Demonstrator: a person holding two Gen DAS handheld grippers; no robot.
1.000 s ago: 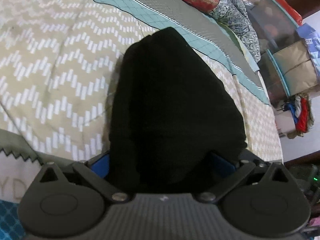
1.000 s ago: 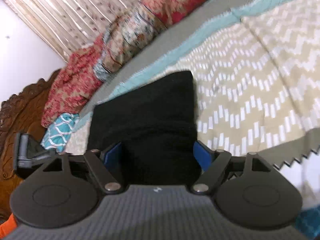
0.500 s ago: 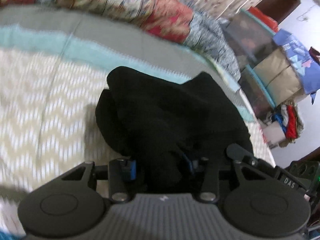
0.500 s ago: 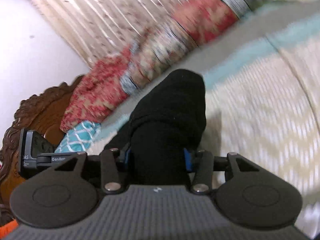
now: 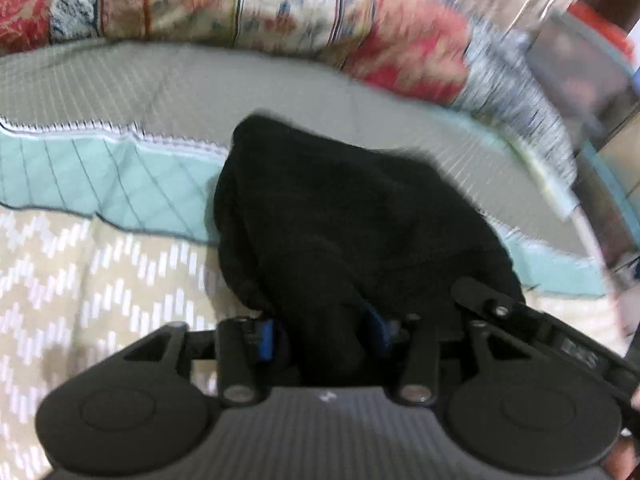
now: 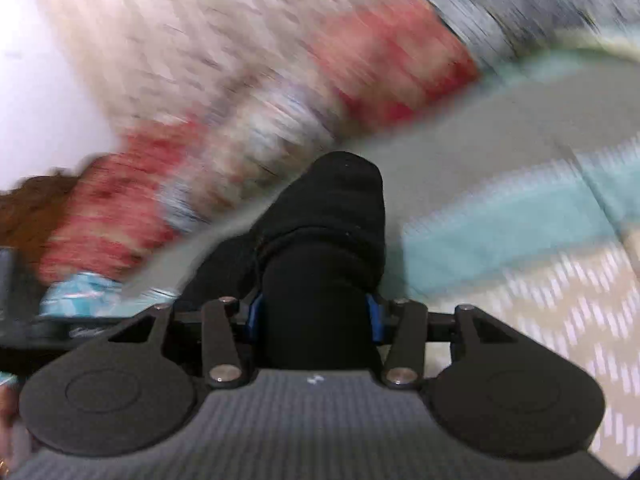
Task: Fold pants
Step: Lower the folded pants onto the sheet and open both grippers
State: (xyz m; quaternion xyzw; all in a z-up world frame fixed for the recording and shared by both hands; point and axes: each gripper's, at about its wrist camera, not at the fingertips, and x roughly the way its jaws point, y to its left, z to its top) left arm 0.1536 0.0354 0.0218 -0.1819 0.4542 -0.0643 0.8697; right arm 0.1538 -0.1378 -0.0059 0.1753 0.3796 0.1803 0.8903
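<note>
A quilted bedspread (image 5: pixel 100 264) patterned in tan zigzag, teal and grey covers the bed. Floral pillows (image 5: pixel 280 12) line its far edge. Black pants (image 5: pixel 340 216), bunched up, sit above the quilt. The left gripper (image 5: pixel 322 334) and right gripper (image 6: pixel 314 316) each clamp a fold of the pants, their jaws having just eased slightly wider.

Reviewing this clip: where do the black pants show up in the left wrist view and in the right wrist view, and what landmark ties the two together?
Left wrist view: the black pants fill the centre, bunched between the blue pads of the left hand-held gripper.
Right wrist view: the pants sit at centre, rising from the right hand-held gripper, which pinches them.
Shared landmark: the teal band of the quilt, with red floral pillows beyond it.
</note>
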